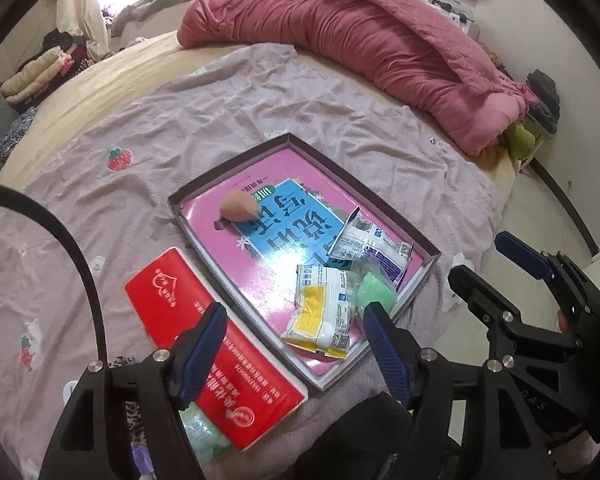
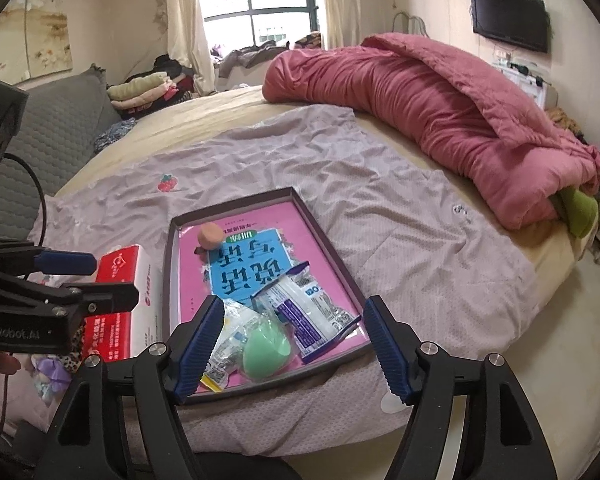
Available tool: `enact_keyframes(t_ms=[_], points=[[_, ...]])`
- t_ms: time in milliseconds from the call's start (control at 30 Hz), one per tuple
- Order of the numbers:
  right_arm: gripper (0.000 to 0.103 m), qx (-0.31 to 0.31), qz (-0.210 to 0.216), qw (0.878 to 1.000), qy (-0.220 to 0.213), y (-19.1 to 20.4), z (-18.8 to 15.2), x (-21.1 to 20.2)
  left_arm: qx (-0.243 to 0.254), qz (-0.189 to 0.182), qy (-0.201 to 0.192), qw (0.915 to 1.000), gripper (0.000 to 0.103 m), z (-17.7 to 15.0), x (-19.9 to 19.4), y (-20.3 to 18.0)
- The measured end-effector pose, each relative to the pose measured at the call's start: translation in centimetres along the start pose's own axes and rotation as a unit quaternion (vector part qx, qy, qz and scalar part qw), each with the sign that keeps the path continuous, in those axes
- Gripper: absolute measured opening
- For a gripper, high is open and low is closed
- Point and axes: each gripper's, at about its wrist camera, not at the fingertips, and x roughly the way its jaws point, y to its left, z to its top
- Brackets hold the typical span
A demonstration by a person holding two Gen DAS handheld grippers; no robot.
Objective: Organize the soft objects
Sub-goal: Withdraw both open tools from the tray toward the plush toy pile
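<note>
We look across a bedroom: a bed [image 2: 228, 116] fills both views, with a rolled pink quilt [image 2: 440, 112] along its upper right, a window [image 2: 260, 0] at top centre of the right wrist view, and a TV [image 2: 510, 20] on the wall at upper right. A lilac sheet [image 2: 400, 220] with a strawberry print lies spread over the bed.

On the sheet, at centre frame, sits a shallow tray [image 1: 236, 160] with a pink and blue book [image 1: 284, 224] lying flat inside it. The soft things rest on that book: an orange sponge [image 1: 239, 207] near the tray's far left corner, a green sponge [image 2: 264, 350] at the near end, and two packets beside it. In the left wrist view the yellow packet [image 1: 320, 312] lies just left of the green sponge, touching it, and the purple packet [image 1: 374, 246] lies just above it.

A red tissue pack [image 1: 216, 356] lies on the sheet just left of the tray, along its long side.

Our left hand-held gripper [image 1: 294, 356] hangs at the bottom of its frame, its jaws spread wide with nothing between the pads; the tissue pack and the tray's near corner show below it. Our right hand-held gripper [image 2: 294, 350] also stands wide and empty, above the green sponge and the packets, touching none of them.
</note>
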Motion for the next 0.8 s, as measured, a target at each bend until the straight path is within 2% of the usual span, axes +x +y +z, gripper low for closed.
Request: enact_keyframes(t_ms=[333,800], points=[[0.074,-0.016,-0.004,0.999,-0.041,1.7,1.7,-2.9,-0.008,0.014,-0.037,0.9992,0.072,-1.1,-4.2,1.2],[0.075,-0.050,0.015,0.997,-0.065,5.8,2.6,-5.7,-0.048,0.012,-0.069,0.9964,0.073,-3.8,-9.0,4.1]])
